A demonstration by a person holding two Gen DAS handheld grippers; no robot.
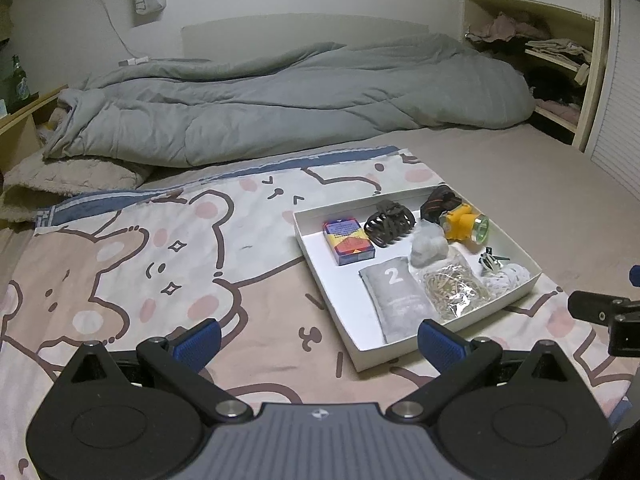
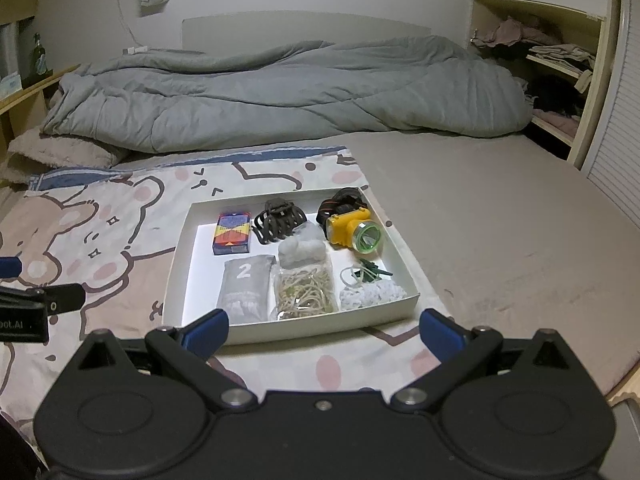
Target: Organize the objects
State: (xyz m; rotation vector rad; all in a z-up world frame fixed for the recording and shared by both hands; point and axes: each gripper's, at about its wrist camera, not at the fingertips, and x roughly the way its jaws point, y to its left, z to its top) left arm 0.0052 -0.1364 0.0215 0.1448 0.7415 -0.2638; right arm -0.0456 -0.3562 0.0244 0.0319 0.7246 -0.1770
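In white tray [image 2: 402, 280]: green item [image 2: 370, 271] hard to identify; left claw [image 1: 318, 344], right claw [image 2: 324, 334] spread apart, empty.

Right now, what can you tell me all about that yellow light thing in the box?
The yellow headlamp looks like plastic, with a boxy yellow body and a round green-rimmed lens facing front-right. A dark strap with orange stripes lies bunched behind it. It rests on its side in the far right corner of the white tray, close beside a white fluffy bundle and the brown hair claw. The lamp is off, and neither pair of tongs touches it.
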